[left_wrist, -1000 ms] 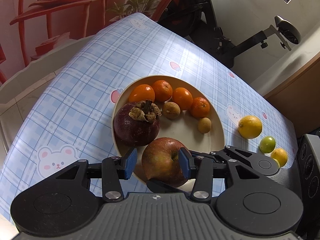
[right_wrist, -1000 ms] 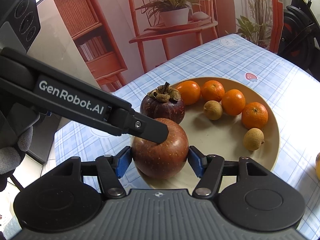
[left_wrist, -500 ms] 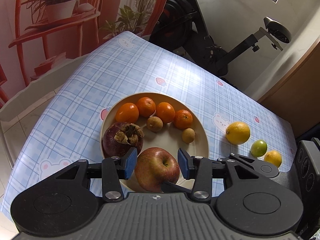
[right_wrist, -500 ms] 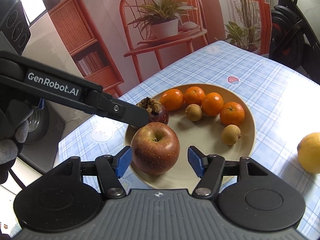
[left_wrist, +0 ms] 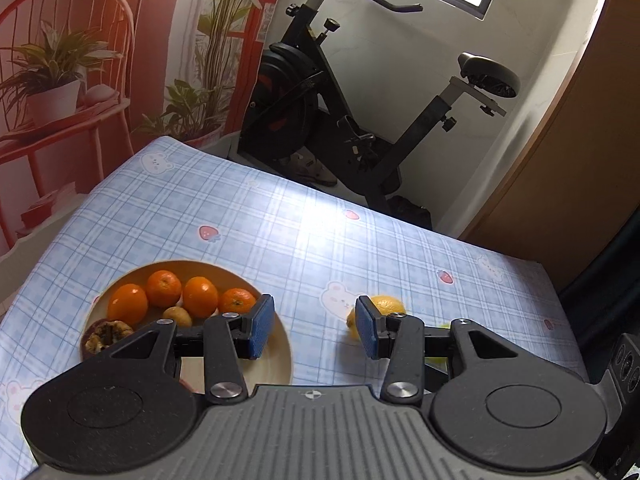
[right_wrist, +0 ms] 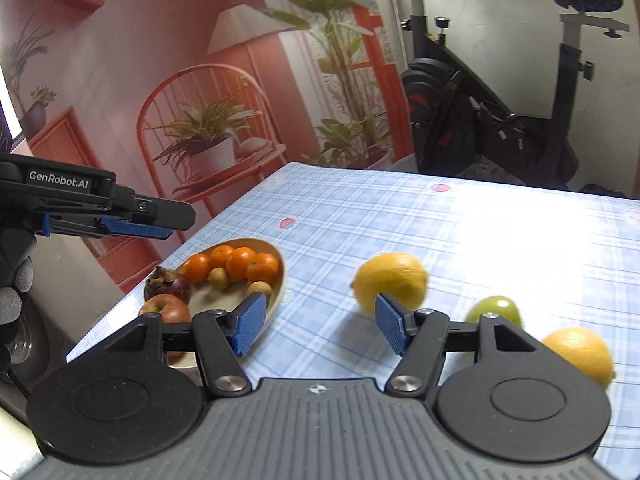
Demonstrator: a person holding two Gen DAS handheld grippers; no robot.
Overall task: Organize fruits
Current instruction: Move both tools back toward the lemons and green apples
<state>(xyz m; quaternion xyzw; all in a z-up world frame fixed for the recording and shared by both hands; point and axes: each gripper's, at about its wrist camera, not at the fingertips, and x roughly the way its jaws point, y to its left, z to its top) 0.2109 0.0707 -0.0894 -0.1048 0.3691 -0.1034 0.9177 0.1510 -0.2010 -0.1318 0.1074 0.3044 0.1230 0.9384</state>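
A cream plate (left_wrist: 280,354) (right_wrist: 276,296) on the blue checked tablecloth holds several oranges (left_wrist: 200,296) (right_wrist: 240,262), small brown fruits (right_wrist: 219,278), a dark mangosteen (left_wrist: 105,334) (right_wrist: 166,286) and a red apple (right_wrist: 168,308). A large yellow lemon (right_wrist: 390,280) (left_wrist: 384,306), a green lime (right_wrist: 494,310) and a smaller lemon (right_wrist: 578,354) lie on the cloth right of the plate. My left gripper (left_wrist: 315,330) is open and empty above the plate's right edge. My right gripper (right_wrist: 320,330) is open and empty, low between plate and large lemon.
An exercise bike (left_wrist: 360,120) stands beyond the table's far edge. A wooden door or cabinet (left_wrist: 560,180) is at the right. The left gripper's arm (right_wrist: 100,208) hovers above the plate's left side in the right wrist view.
Both grippers have let go of the apple and pulled back and up from the plate. The apple now rests on the plate's near edge. Both views have swung right toward the loose lemons and lime.
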